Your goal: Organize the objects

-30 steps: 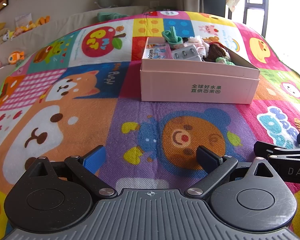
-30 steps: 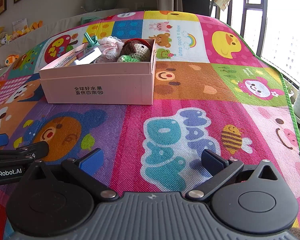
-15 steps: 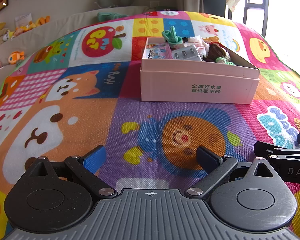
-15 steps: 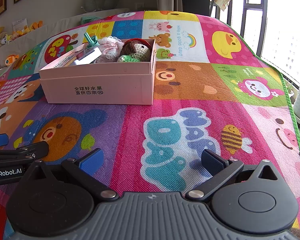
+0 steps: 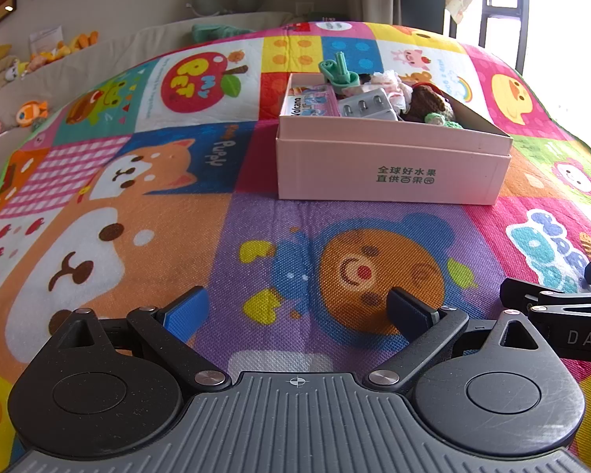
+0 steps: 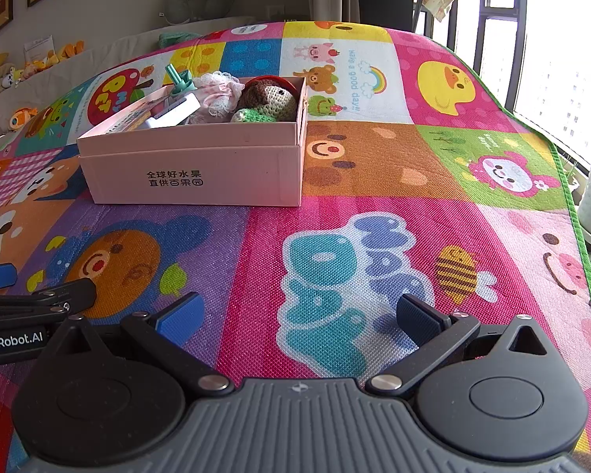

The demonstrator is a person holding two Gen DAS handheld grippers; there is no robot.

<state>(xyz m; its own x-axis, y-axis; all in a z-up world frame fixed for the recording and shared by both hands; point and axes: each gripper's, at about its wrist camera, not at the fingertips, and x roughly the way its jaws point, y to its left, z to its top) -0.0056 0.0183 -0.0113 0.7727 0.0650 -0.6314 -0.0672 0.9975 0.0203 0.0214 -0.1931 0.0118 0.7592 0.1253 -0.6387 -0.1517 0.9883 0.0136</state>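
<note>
A bright cartoon-patchwork play mat covers the surface, with a cream wall and tall window behind. The pink cardboard box, at one o'clock from the left gripper, holds a brown crocheted toy and silver blister pack. The right gripper stands alongside. Both jaws are spread, empty.

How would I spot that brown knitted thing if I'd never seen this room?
Find the pink box on the cartoon mat. Look in its end nearest the window: the crocheted toy sits there, brown and beige yarn, woolly beside the frilly cloth and teal plastic piece.
</note>
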